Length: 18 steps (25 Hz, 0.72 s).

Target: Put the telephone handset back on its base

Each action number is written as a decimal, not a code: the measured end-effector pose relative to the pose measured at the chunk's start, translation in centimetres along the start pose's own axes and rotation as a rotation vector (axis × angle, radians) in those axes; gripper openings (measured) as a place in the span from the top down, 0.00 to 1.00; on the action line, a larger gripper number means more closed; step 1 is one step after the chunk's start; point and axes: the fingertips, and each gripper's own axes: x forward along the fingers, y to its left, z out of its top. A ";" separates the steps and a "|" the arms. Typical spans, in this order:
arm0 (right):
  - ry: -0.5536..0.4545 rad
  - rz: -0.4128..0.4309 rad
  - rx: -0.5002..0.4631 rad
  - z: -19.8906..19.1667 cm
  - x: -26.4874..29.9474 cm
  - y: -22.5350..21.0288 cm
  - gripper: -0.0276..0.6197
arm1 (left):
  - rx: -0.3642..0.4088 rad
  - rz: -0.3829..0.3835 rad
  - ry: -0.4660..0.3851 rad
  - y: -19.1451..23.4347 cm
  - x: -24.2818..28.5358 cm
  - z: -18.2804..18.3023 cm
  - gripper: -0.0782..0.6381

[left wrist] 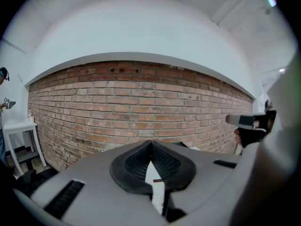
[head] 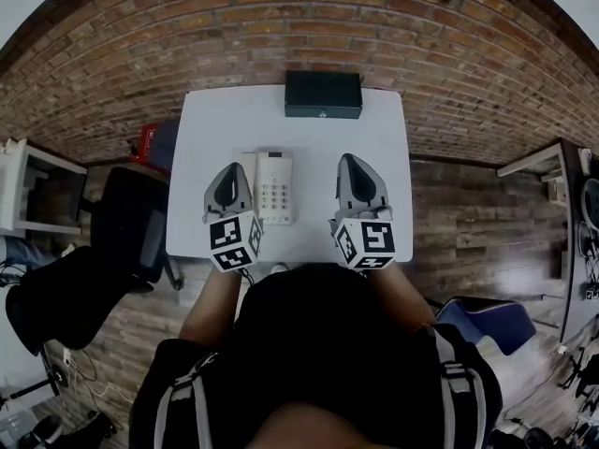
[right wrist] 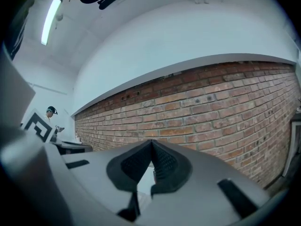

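Soft even light, fisheye-warped edges

The person wears a black top [head: 318, 344]. 2 grey straps [head: 182, 393] with light stripes go over the shoulders.

The left gripper [head: 231, 168] and the right gripper [head: 348, 159] each have a smooth grey shell that gets thin at the tip. Each has a box at the back. The left cube [head: 234, 242] and the right cube [head: 367, 242] are white with black square marks.

Up close, each gripper has 2 black bumpy rubber pads [left wrist: 134, 164] shaped to a point. There are thin black slots [left wrist: 66, 197] in the grey shell.
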 end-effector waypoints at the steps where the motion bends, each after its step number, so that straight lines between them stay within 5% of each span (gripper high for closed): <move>1: -0.011 0.003 -0.004 0.3 0.0 -0.1 0.97 | -0.005 -0.008 -0.014 -0.4 -0.4 0.8 0.89; 18: -0.006 0.045 0.006 0.1 0.9 -0.6 0.97 | 0.049 -0.016 -0.025 -2.7 -1.0 1.8 0.89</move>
